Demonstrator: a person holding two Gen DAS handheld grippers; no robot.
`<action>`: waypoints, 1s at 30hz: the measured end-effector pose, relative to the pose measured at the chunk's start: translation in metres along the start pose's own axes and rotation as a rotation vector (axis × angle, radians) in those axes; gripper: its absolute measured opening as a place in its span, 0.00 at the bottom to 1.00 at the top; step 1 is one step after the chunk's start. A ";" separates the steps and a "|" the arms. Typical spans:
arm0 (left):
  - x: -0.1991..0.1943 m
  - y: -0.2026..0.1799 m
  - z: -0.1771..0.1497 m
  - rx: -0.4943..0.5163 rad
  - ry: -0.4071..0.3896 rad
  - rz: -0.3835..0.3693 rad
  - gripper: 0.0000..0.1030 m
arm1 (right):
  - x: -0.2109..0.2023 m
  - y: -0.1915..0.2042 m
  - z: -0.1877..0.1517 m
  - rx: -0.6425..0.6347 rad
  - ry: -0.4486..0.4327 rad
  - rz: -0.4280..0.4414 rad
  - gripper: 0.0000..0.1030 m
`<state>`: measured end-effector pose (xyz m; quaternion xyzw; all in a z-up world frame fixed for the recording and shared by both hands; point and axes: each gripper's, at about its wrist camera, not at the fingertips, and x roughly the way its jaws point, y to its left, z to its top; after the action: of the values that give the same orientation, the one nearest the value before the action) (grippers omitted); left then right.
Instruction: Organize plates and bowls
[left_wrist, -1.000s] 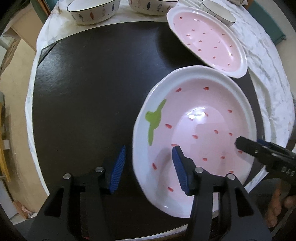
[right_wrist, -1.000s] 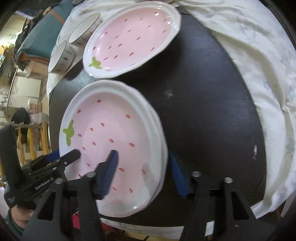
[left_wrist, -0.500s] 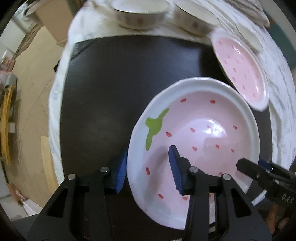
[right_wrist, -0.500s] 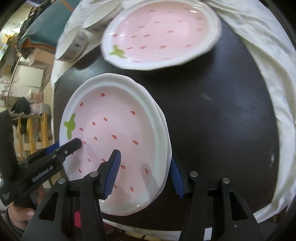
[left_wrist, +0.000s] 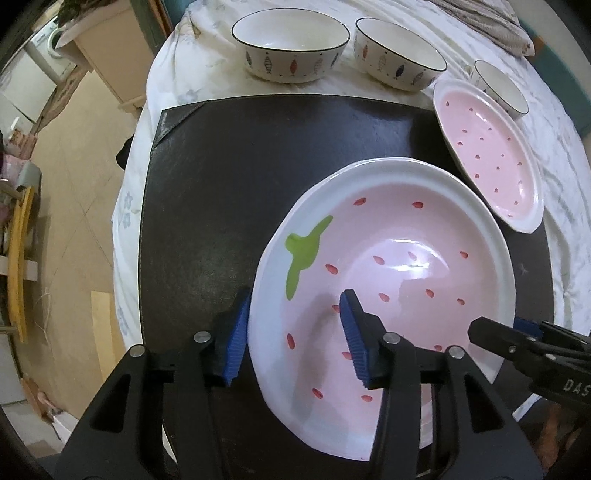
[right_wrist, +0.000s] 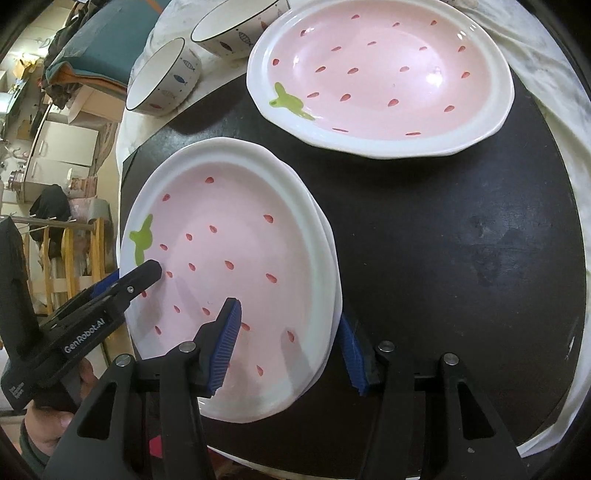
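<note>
Strawberry plate (left_wrist: 399, 258) stack: left tongs (left_wrist: 295, 328) straddle rim at 8 o'clock, right tongs (right_wrist: 288, 343) at 4 o'clock; both spread, pads w/ gaps, not pinching.

Pink strawberry-patterned plates (left_wrist: 399, 258), fish-printed white bowls (left_wrist: 291, 48), black mat (left_wrist: 240, 166).

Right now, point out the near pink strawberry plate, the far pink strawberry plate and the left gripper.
Near pink strawberry plate (left_wrist: 406, 258): left wrist view, pink centre.
Far pink strawberry plate (right_wrist: 388, 70): right wrist view, pink centre.
Left gripper (left_wrist: 295, 332): left wrist view, midway between blue fingertips.
</note>
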<state>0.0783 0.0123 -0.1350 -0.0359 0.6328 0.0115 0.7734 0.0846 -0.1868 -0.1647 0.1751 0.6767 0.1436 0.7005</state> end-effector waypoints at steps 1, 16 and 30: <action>0.000 0.001 -0.001 -0.001 0.001 -0.001 0.45 | -0.001 -0.001 0.000 0.003 -0.001 0.005 0.53; -0.023 0.000 -0.008 0.007 -0.093 0.069 0.68 | -0.021 -0.006 -0.010 -0.009 -0.075 -0.004 0.55; -0.066 -0.016 0.002 0.000 -0.203 -0.019 0.68 | -0.067 -0.024 -0.024 -0.007 -0.216 0.020 0.84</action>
<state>0.0686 -0.0020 -0.0695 -0.0408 0.5507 0.0077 0.8337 0.0567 -0.2371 -0.1154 0.1939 0.5950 0.1330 0.7686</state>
